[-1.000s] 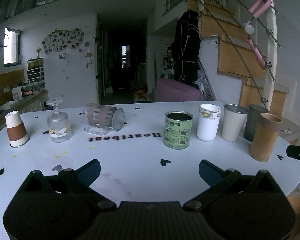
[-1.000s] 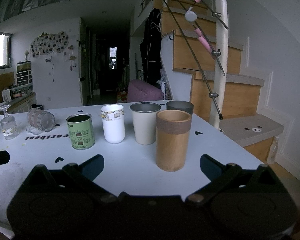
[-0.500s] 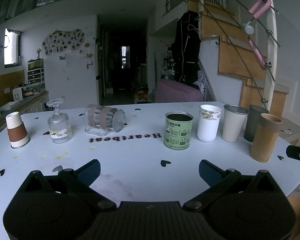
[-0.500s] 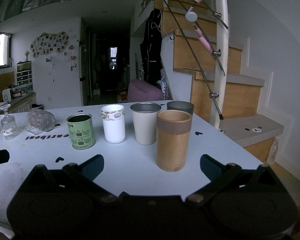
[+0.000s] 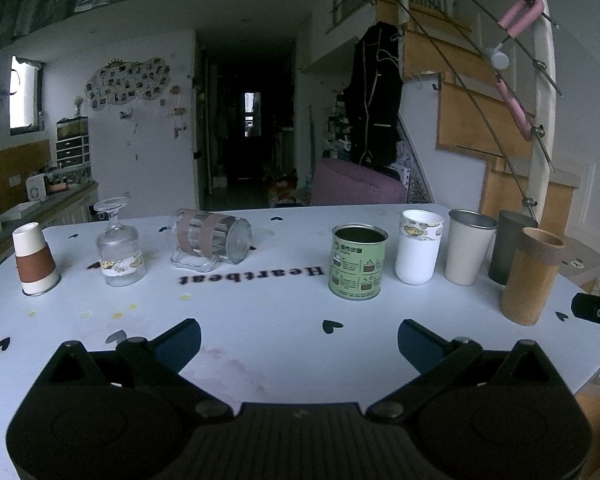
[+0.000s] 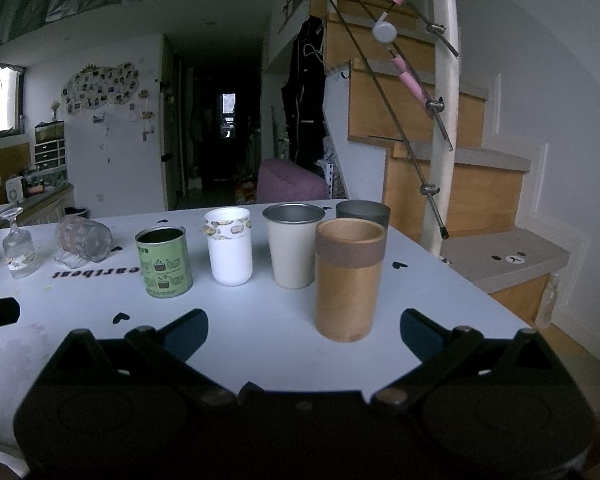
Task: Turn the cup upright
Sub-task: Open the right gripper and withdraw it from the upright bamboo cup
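Nothing moved, both grippers stay spread apart and empty, left gripper [image 5: 299, 334], right gripper [image 6: 304, 326], glass mug [image 5: 212, 238] on its side well ahead-left.

Tabletop [image 5: 284, 344]: word "Heartbeat" [image 5: 251, 276] printed in black, reading upside down from the left wrist view. In the right wrist view only "eartbeat" [image 6: 96, 272] shows, the rest hidden behind the green can [image 6: 164, 262].

Green can: label carries printed characters and small pictures, too small to read.

White cup [image 5: 419, 247]: cartoon band near the rim, no legible text.
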